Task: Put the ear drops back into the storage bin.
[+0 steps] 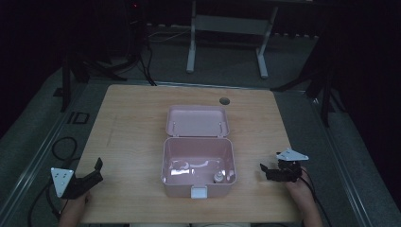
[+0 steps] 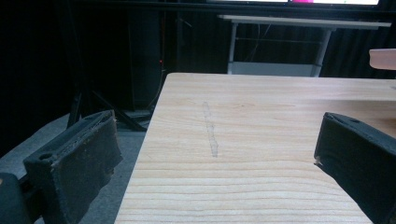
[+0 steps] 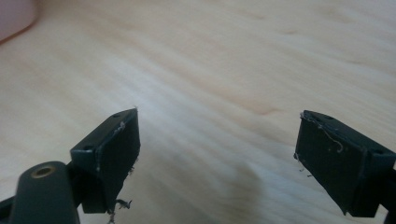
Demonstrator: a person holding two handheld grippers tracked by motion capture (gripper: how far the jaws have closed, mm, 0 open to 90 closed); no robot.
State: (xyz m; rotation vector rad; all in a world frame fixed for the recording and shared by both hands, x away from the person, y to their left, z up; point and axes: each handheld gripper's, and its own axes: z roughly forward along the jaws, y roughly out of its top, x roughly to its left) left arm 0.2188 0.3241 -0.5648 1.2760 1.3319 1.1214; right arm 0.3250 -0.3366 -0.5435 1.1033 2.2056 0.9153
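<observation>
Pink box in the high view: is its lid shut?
No. The pink box stands open in the high view, its lid folded back flat on the table behind it.

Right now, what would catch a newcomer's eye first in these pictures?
The open pink box at the middle of the wooden table, its lid laid back on the far side and a few small pale items in its near right corner. Either side of it, the left gripper and right gripper sit open near the table's near corners.
</observation>
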